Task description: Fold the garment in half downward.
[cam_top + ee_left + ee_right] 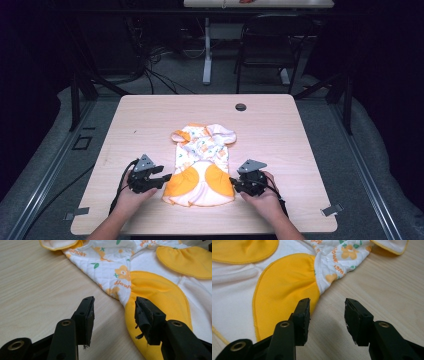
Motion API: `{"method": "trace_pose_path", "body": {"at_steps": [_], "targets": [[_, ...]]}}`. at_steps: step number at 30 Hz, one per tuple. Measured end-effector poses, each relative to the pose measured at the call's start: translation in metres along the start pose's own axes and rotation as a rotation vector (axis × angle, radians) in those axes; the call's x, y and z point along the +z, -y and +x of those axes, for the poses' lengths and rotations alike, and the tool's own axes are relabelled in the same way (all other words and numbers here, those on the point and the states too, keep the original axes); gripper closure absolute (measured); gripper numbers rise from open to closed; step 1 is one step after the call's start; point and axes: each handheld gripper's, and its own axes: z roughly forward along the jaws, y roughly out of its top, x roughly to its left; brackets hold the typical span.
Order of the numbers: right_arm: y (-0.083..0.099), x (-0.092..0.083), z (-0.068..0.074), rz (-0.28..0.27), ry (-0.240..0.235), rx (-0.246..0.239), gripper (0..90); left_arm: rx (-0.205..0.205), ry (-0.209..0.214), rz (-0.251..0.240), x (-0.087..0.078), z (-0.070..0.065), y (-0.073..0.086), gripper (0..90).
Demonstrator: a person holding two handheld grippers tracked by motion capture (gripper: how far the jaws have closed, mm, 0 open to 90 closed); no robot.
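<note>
A small baby garment (202,167), white with an orange flower print and two orange-yellow panels, lies flat in the middle of the wooden table (150,115). My left gripper (164,179) rests at the garment's lower left edge, jaws open. In the left gripper view the gripper (114,305) straddles the yellow panel's edge (160,295), with table between the jaws. At the lower right edge my right gripper (234,183) also stands open. In the right gripper view the gripper (327,306) has one jaw over the yellow panel (287,285) and bare table between the pads.
A dark round grommet (240,107) sits near the table's far edge. Behind the table stand a black chair (272,45) and a white table leg (207,50), with cables on the floor. Metal clips (332,210) sit at the near corners.
</note>
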Motion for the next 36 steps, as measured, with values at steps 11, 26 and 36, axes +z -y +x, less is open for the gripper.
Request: {"method": "trace_pose_path", "body": {"at_steps": [11, 26, 36], "targets": [[-0.013, 0.002, 0.007, -0.016, -0.072, 0.014, 82.3, -0.011, 0.029, -0.008, 0.006, -0.009, -0.010, 75.0], [-0.020, 0.025, 0.023, 0.046, -0.136, -0.045, 90.0, 0.049, 0.078, 0.083, 0.032, -0.022, -0.010, 89.9], [-0.015, 0.016, 0.031, 0.077, -0.155, -0.100, 90.0, 0.097, 0.110, 0.111, 0.022, -0.037, -0.004, 89.9]]}}
